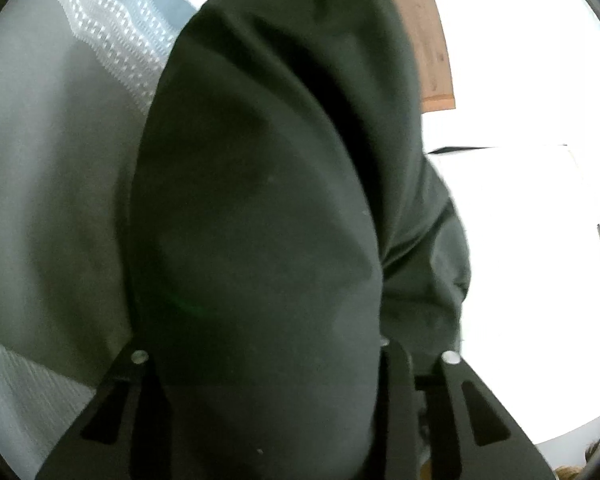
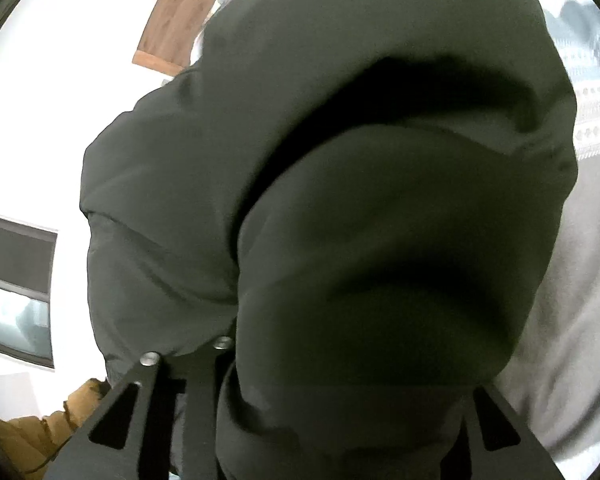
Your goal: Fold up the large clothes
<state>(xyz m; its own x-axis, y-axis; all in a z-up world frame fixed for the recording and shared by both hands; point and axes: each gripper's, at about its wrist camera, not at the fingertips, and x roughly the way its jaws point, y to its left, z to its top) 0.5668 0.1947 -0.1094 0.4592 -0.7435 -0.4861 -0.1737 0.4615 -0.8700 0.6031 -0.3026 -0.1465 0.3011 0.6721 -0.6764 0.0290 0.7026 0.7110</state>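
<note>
Left wrist view is mostly filled by a big dark green cloth garment (image 1: 260, 200), bunched in thick folds that rise from between our left tongs (image 1: 276, 360) and drape over them toward the top of the frame. The black fingers (image 1: 116, 412) flank the fabric on both sides, and we read these tongs as clamped on the dark green garment, though the cloth hides the tips. To the left of the tongs lies a grey bedcover with a white woven patterned band (image 1: 60, 160). Beyond the tongs, up and to the right, a brown wooden board (image 1: 432, 40) shows against a bright white background.

In the right wrist view the same garment (image 2: 360, 220) swells over our right tongs (image 2: 312, 360), which also appear clamped on it, the fabric pressed between the black fingers (image 2: 132, 408). The grey bedcover (image 2: 560, 300) lies to their right. To the left sit a dark window (image 2: 16, 280) and, lower down, a tan crumpled cloth (image 2: 40, 432).
</note>
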